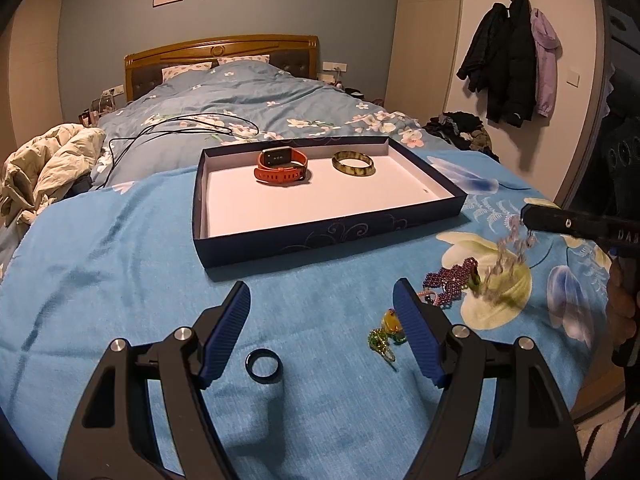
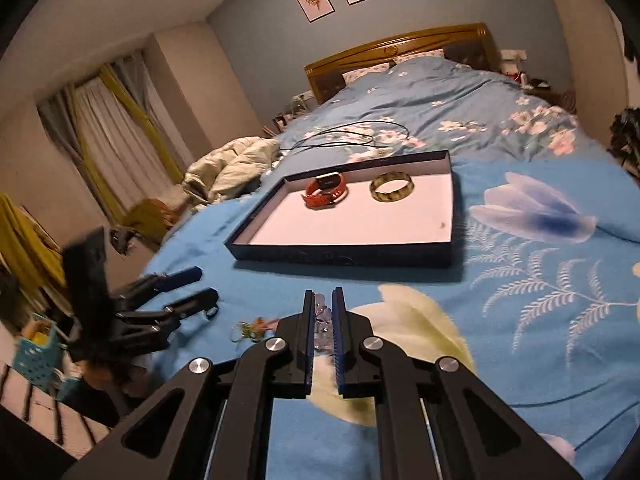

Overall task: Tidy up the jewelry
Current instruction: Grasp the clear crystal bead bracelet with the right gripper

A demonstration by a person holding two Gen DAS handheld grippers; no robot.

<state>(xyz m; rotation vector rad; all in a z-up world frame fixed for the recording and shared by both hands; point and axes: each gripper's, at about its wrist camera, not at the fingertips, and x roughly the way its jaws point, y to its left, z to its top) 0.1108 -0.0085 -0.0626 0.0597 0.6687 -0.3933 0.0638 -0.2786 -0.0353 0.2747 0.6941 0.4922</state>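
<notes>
Gripping a pale purple bead strand (image 2: 322, 316) (blurred, dangling), the right gripper (image 2: 323, 300) hangs right of the dark blue tray (image 1: 320, 232). Inside the tray sit an orange watch (image 1: 281, 167) and a green bangle (image 1: 353, 163). The left gripper (image 1: 322, 296) gapes empty in front of the tray, over a black ring (image 1: 264, 370).

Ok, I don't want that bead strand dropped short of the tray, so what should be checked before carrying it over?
1. Right gripper shut on the pale bead strand: ok.
2. Strand fully off the bedspread: cannot tell, its blurred lower end hangs close to it.
3. Free floor in the tray: ok.
4. Watch and bangle at the far side: ok.
5. Left gripper open, short of the tray: ok.
</notes>
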